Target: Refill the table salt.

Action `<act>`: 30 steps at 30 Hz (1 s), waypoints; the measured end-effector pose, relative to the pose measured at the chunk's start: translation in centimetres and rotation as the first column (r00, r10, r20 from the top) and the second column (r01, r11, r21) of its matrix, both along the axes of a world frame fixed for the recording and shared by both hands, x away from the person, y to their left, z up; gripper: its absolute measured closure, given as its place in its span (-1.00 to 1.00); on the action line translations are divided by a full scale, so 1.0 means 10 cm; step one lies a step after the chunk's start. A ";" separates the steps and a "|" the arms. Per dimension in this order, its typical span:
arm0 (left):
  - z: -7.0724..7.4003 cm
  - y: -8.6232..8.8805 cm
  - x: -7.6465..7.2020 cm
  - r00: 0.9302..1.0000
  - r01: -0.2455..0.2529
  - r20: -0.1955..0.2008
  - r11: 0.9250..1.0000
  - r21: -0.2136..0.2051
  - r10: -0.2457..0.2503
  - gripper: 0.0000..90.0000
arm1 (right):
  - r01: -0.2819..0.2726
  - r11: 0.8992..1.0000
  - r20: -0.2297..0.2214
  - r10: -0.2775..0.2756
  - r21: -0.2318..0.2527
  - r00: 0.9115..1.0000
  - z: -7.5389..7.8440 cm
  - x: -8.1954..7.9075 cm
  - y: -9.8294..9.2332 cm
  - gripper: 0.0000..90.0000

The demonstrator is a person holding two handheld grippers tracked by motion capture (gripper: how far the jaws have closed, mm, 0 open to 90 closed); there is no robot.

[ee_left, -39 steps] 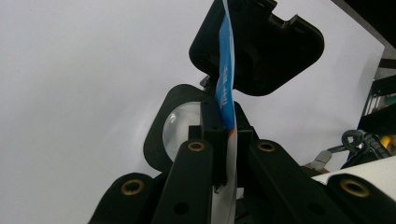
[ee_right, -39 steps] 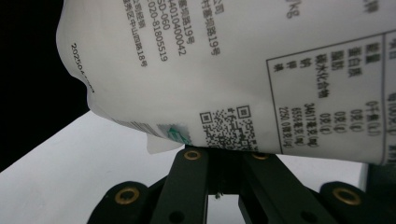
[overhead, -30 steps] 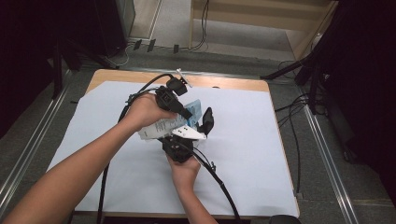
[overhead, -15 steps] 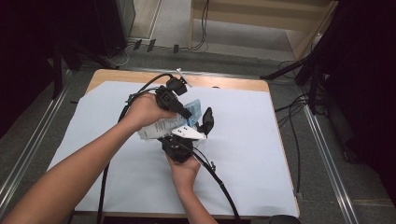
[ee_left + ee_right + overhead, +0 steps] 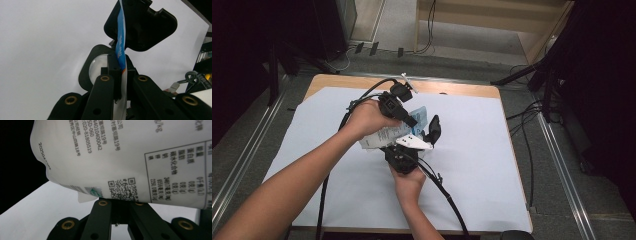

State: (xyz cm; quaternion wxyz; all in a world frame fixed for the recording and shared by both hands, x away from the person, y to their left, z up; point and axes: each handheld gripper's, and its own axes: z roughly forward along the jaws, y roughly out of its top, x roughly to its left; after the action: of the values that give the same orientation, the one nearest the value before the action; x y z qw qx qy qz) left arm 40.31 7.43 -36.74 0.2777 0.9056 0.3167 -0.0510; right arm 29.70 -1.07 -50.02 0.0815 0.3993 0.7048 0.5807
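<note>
A white packet with a blue end and black print is held up above the middle of the table between both grippers. My left gripper comes in from the upper left, and its jaws are shut on the packet's blue-and-white edge. My right gripper rises from below, shut on the packet's lower edge just under a QR code. In the left gripper view my own jaws pinch the packet edge-on, with the right gripper's black body behind it. In the right gripper view the jaws meet under the printed face.
A white sheet covers the wooden table. Black cables trail from both grippers toward the near edge and the far left. Metal rails run along the floor on both sides, and dark stands are at the right.
</note>
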 end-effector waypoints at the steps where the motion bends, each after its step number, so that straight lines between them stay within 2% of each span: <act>1: 0.00 0.00 0.00 1.000 0.002 -0.003 1.000 0.002 -0.002 1.00 | 0.000 1.000 0.000 0.000 0.000 1.000 0.00 0.00 0.00 1.00; 15: 0.02 -0.05 0.01 1.000 0.008 -0.008 1.000 0.027 -0.007 1.00 | 0.006 1.000 -0.003 -0.006 0.013 1.000 0.01 0.00 -0.01 1.00; 30: 0.03 -0.08 0.01 1.000 0.008 -0.007 1.000 0.030 -0.008 1.00 | 0.011 1.000 0.002 -0.011 0.018 1.000 0.03 0.00 -0.02 1.00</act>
State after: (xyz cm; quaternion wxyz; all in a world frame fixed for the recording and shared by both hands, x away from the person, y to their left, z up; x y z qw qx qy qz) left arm 40.40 6.61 -36.45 0.2627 0.9107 0.3148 -0.0506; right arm 29.69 -1.24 -49.76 0.0817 0.4034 0.6972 0.5869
